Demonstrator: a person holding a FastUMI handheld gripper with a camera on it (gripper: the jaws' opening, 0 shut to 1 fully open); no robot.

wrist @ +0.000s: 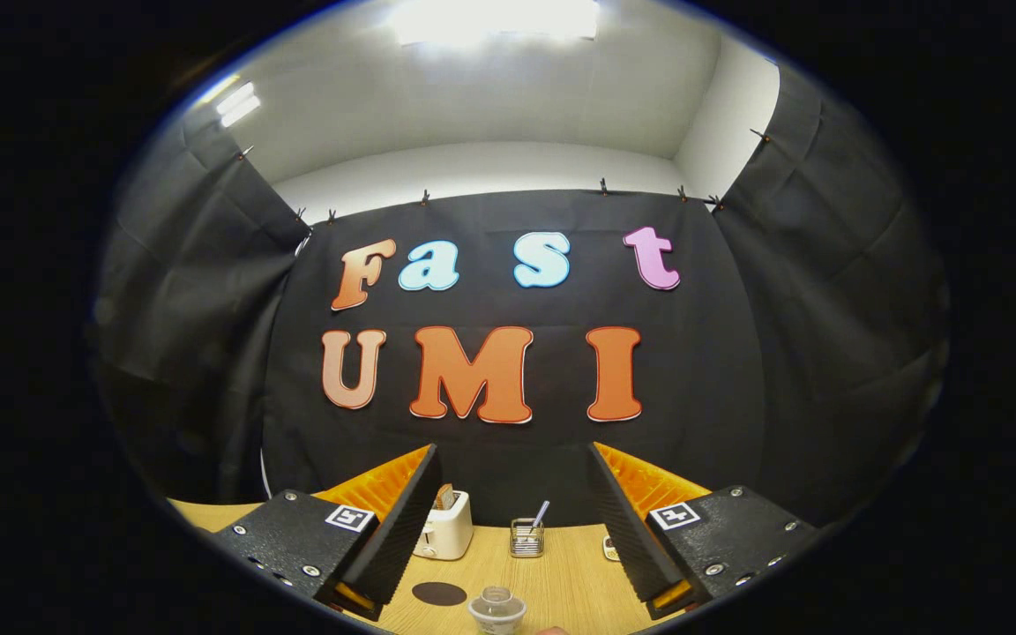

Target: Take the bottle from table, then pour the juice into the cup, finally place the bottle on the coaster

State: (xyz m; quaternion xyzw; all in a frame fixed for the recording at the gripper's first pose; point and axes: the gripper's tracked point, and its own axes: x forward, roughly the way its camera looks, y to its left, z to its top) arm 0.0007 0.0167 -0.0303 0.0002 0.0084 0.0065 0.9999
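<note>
Claw: the gripper point(508, 529) is held above the bench with its two fingers spread wide apart and nothing between them; the ribbed inner pads face an empty gap.
Bench: a light wooden bench point(561, 573) runs to the booth's black cloth wall at its far edge.
Cup: a small clear cup point(496, 608) stands near the bench's near edge, in the gap between the fingers and below them; it looks empty, though it is small and hard to judge.
Coaster: a dark round coaster point(439, 593) lies flat on the bench just left of the cup, with nothing on it.
Bottle: a small rounded pinkish shape point(552, 631) peeks up at the very near edge, just right of the cup; whether this is the bottle's top cannot be told.
Far edge: a white toaster point(444, 529) and a wire holder point(526, 536) with a utensil stand against the wall.
Progress: by the look of things, nothing is done yet. The bottle is ungrasped, the pour is unmade, the coaster bare; all three steps remain.
</note>
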